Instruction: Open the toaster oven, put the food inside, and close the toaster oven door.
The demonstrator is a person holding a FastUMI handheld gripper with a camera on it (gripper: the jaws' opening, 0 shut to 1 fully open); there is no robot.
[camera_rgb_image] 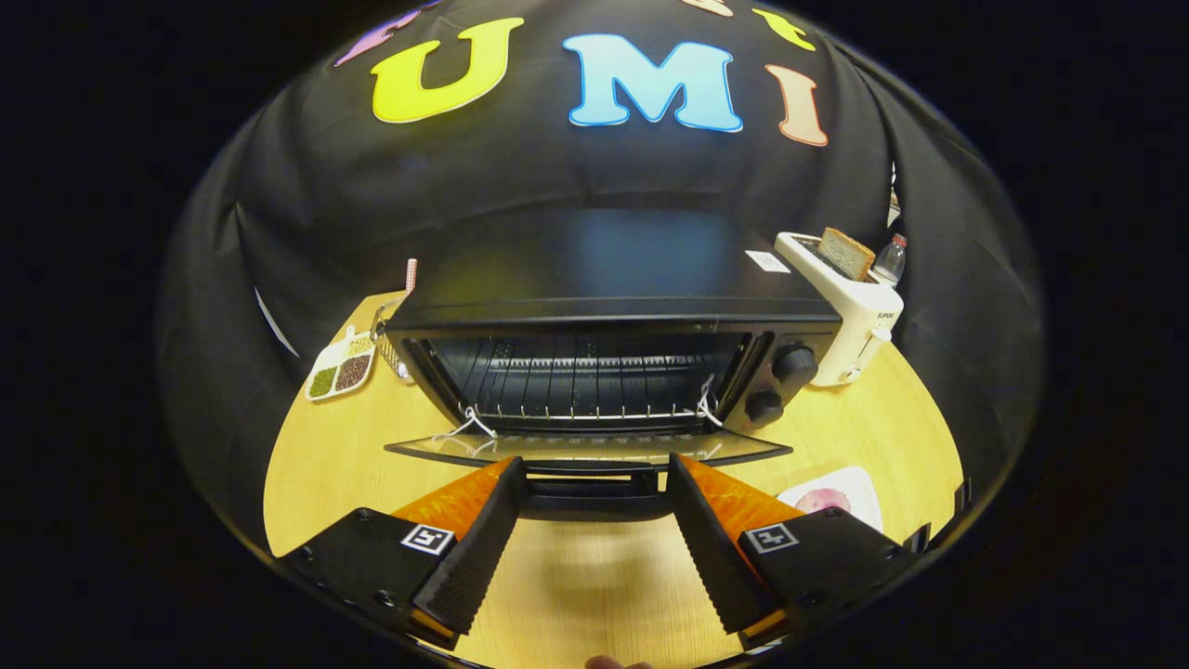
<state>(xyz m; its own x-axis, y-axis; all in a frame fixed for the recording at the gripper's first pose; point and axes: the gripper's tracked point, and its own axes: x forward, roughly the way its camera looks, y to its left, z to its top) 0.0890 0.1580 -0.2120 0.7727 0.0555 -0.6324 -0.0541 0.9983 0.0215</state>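
The gripper [594,474] is sitting nearest the camera, its two fingers spread wide apart and holding nothing. Their tips are reaching the front edge of the toaster oven door [587,449], which is lying folded down flat and open. The door handle [594,485] is showing in the gap between the fingertips; whether the tips are touching the door I cannot tell.

The toaster oven [604,321] is standing straight ahead at twelve o'clock, its long axis running crosswise to the fingers. Its wire rack [581,395] is lying bare inside, so the food seems not yet in.

A plate with pinkish food [834,494] is resting on the wooden table [594,576] at about three o'clock, just beside the right finger [711,539]. That sideways offset is what the coming move likely turns on: swinging right to the plate, then back to the cavity.

Farther out, a white toaster with a slice of bread [850,297] is standing at two o'clock, and a divided dish of beans [342,367] is lying at ten o'clock.
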